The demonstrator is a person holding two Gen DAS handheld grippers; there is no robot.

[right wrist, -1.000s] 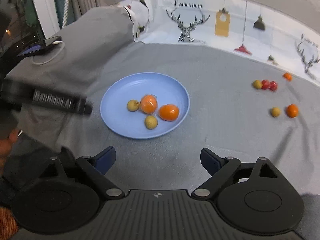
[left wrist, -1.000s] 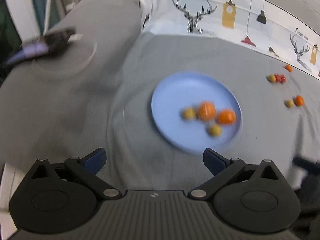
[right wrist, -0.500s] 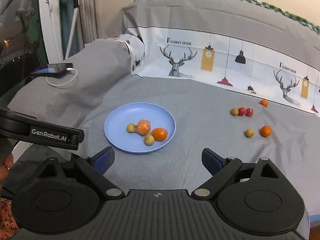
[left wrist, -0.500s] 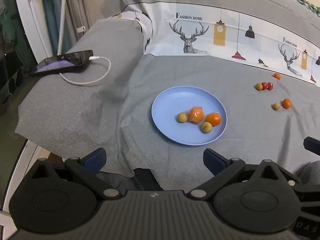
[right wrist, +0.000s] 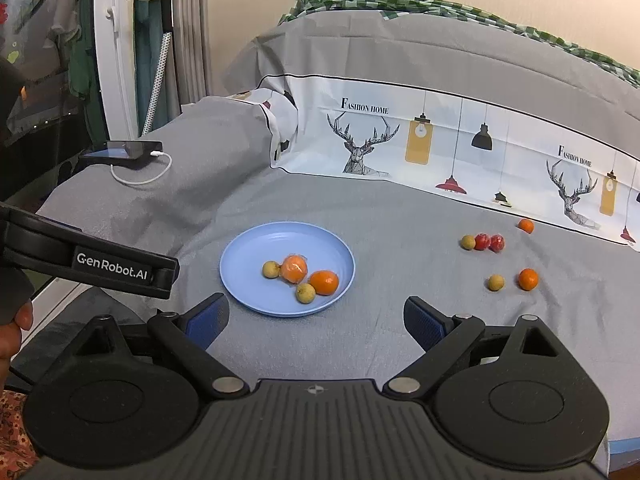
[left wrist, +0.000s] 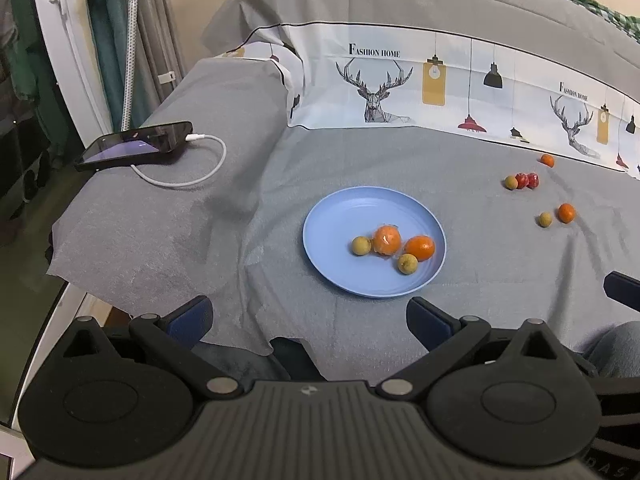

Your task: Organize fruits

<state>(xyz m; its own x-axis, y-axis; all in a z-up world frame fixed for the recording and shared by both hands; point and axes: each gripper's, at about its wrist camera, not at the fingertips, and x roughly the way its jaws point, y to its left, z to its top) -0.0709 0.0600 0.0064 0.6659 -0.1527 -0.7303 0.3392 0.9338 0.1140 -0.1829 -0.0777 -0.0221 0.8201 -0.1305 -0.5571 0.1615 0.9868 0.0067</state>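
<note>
A blue plate [left wrist: 344,216] [right wrist: 256,240] lies on the grey cloth with two oranges [left wrist: 386,240] [right wrist: 324,282] and two small yellow-brown fruits [left wrist: 407,264] [right wrist: 306,293] in it. Off to the right lie loose fruits: a yellow-brown one beside two red ones [left wrist: 527,180] [right wrist: 490,242], a small orange [left wrist: 547,160] [right wrist: 526,225] farther back, and a yellow-brown fruit with an orange [left wrist: 566,213] [right wrist: 528,279]. My left gripper [left wrist: 308,318] and right gripper [right wrist: 316,318] both stand open and empty, short of the plate's near edge.
A black phone [left wrist: 136,145] [right wrist: 122,151] with a white cable [left wrist: 192,176] rests on the raised cloth at the left. A printed deer panel [left wrist: 376,92] backs the surface. The cloth's front edge [left wrist: 248,344] drops off near me. The other gripper's body [right wrist: 88,260] crosses the right wrist view's left side.
Both grippers have drawn back and risen, so the plate and loose fruits look smaller and farther. The fruits have not moved. Both grippers stay open.
</note>
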